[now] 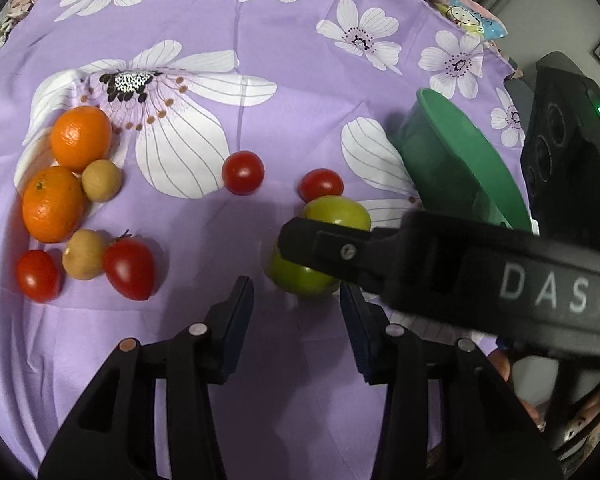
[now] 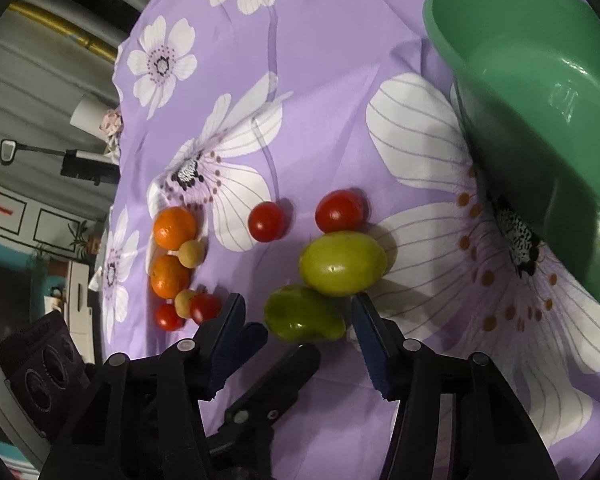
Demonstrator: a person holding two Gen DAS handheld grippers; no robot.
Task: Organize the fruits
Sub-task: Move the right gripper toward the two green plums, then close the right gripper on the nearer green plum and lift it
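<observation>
Honestly, little looks sorted yet: the glossy green plastic bowl [image 2: 540, 112] appears empty as far as I can see, and every fruit lies on the purple flowered cloth [image 2: 320, 100]. My right gripper [image 2: 298, 322] is spread wide around the nearer smooth green tomato [image 2: 304, 314], not touching it. My left gripper [image 1: 296, 308] gapes wide just beside it. Red tomatoes [image 1: 243, 172], oranges [image 1: 80, 138] and tan round fruits [image 1: 101, 180] wait untouched.

Left gripper [image 1: 296, 312] has its jaws spread wide. Right gripper [image 2: 300, 324], jaws equally parted, crosses just beyond the left fingertips
</observation>
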